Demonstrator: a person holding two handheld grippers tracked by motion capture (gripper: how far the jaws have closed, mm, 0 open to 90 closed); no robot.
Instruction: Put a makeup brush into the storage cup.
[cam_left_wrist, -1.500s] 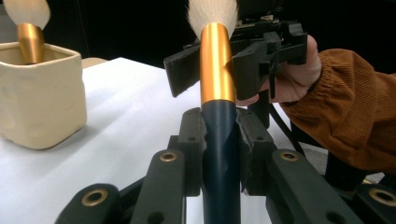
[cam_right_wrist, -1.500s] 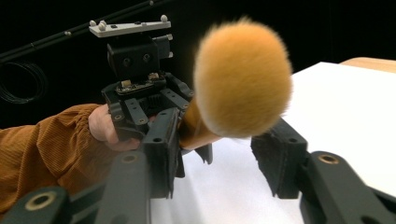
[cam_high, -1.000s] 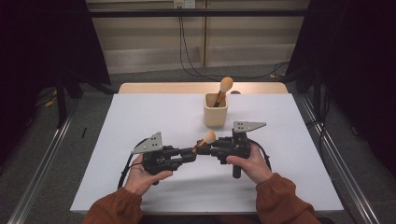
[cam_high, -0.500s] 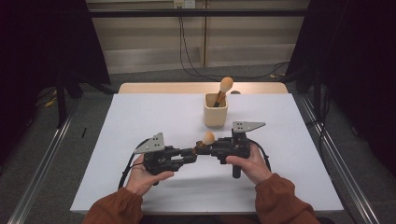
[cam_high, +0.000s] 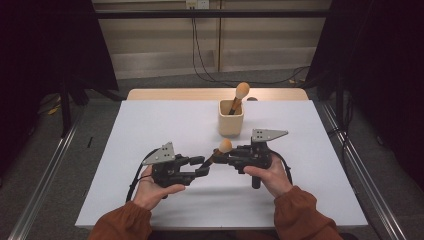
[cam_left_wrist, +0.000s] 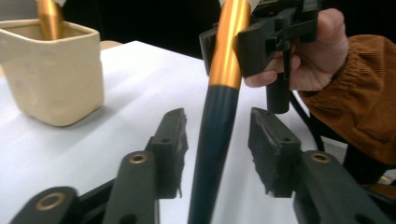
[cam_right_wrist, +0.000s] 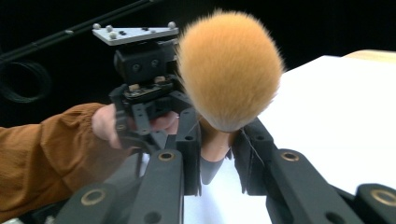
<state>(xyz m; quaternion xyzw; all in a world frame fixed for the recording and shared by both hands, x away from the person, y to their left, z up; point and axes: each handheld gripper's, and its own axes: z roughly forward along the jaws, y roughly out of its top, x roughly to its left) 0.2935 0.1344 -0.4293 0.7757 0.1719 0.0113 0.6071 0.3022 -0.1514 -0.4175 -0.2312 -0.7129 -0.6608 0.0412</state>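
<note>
A makeup brush with an orange tuft (cam_high: 225, 145), gold ferrule and dark handle is held above the white table (cam_high: 150, 125), between the two grippers. My right gripper (cam_high: 219, 158) is shut on the ferrule (cam_right_wrist: 215, 144), just under the tuft (cam_right_wrist: 231, 70). The left gripper (cam_high: 201, 167) is open. The dark handle (cam_left_wrist: 215, 135) runs between its jaws with a gap on each side. The right gripper (cam_left_wrist: 261, 44) clamps the gold part right ahead of them. A cream cup (cam_high: 230, 120) behind them holds a second brush (cam_high: 242, 91).
The cream cup (cam_left_wrist: 51, 79) stands a short way behind and to the right of the grippers. The person's hands and rust-coloured sleeves (cam_high: 300, 215) come in at the table's near edge. A wooden strip (cam_high: 215, 94) runs along the far edge.
The right gripper has shifted slightly left toward the left gripper, so less of the handle shows between them. The brush stays at about the same height and tilt.
</note>
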